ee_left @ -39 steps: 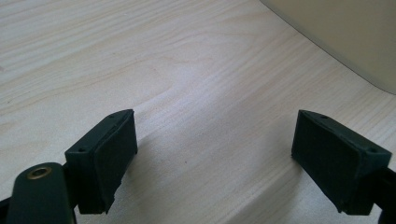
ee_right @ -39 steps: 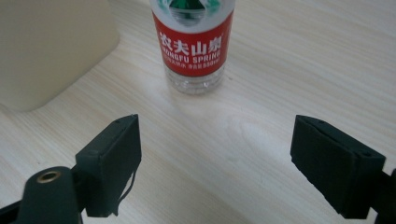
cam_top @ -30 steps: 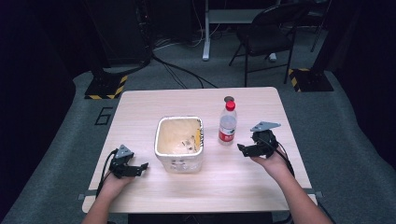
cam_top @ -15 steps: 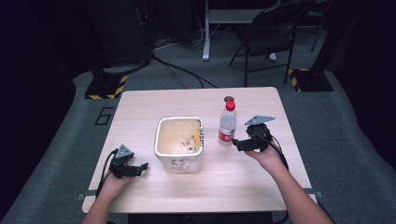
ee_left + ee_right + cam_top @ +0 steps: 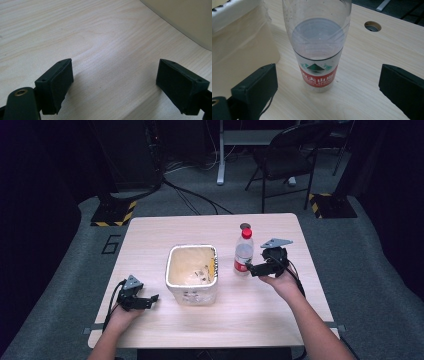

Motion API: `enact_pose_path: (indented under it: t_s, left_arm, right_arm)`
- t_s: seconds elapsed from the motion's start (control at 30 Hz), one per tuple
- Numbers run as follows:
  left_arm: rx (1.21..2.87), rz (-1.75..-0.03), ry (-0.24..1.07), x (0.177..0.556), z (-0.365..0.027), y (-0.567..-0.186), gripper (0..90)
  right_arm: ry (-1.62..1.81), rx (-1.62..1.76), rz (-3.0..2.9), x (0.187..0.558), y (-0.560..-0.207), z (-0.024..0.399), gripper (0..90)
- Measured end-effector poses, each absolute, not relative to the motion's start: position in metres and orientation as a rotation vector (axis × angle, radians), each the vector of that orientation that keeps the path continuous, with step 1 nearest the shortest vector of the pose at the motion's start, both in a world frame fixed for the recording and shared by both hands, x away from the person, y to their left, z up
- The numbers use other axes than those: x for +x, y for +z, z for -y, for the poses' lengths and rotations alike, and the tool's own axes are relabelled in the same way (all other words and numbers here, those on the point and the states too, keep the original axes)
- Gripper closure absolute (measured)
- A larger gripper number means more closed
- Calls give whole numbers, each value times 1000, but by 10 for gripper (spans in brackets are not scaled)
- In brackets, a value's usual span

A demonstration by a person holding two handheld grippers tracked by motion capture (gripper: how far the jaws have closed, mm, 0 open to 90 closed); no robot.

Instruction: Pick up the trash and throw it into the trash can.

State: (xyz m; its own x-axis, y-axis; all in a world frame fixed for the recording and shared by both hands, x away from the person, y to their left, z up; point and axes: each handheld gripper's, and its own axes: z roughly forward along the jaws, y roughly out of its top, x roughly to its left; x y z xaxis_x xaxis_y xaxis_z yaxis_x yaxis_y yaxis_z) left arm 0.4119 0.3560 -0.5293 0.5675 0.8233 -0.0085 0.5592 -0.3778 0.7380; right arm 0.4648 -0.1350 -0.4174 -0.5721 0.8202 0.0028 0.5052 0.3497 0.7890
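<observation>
A clear plastic bottle (image 5: pixel 243 252) with a red cap and a red label stands upright on the wooden table (image 5: pixel 165 230), right of a cream bin (image 5: pixel 192 272). My right gripper (image 5: pixel 251 269) sits just right of the bottle and points at it. Its jaws have just been opening and stand wide. In the right gripper view the bottle (image 5: pixel 318 50) stands a little ahead of the right gripper (image 5: pixel 328 75), whose pads are clear of it. My left gripper (image 5: pixel 152 298) rests near the front left, open over bare wood (image 5: pixel 116 75).
The bin holds a few scraps; its wall shows in the left gripper view (image 5: pixel 190 17) and in the right gripper view (image 5: pixel 242 45). A round hole (image 5: pixel 245 226) lies in the table behind the bottle. A chair (image 5: pixel 285 160) and cables stand beyond the table.
My right gripper has moved left toward the bottle and its jaws have opened wider. The left gripper, the bottle and the bin have stayed put.
</observation>
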Motion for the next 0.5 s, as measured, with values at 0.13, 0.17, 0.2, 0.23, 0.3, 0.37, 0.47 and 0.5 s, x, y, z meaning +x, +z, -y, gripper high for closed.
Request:
enact_pose_path:
  t_s: [0.13,0.17,0.2,0.23,0.3,0.37,0.47,0.5]
  left_arm:
    - [2088,-1101,475,412,-356,-529,140]
    - [2087,-1101,475,412,-356,-529,140]
    - [2087,-1101,475,412,-356,-529,140]
    - [2088,-1101,475,412,-356,-529,140]
    - [2088,-1101,475,412,-356,-529,140]
    - [2088,-1102,475,412,-356,-529,140]
    - [2088,-1102,475,412,-356,-529,140]
    - [2088,-1101,475,412,-356,-529,140]
  right_arm:
    - [1117,1159,-2216,470,-418,130,0]
    - [1124,1153,-2214,471,-418,128,0]
    - [1124,1153,-2214,471,-418,128,0]
    - [1128,1150,-2211,472,-419,127,0]
    - [1132,1150,-2216,474,-420,125,0]
    - [1118,1154,-2221,478,-424,121,0]
    - [1122,1154,-2216,482,-426,119,0]
    - [1125,1156,-2214,482,-426,118,0]
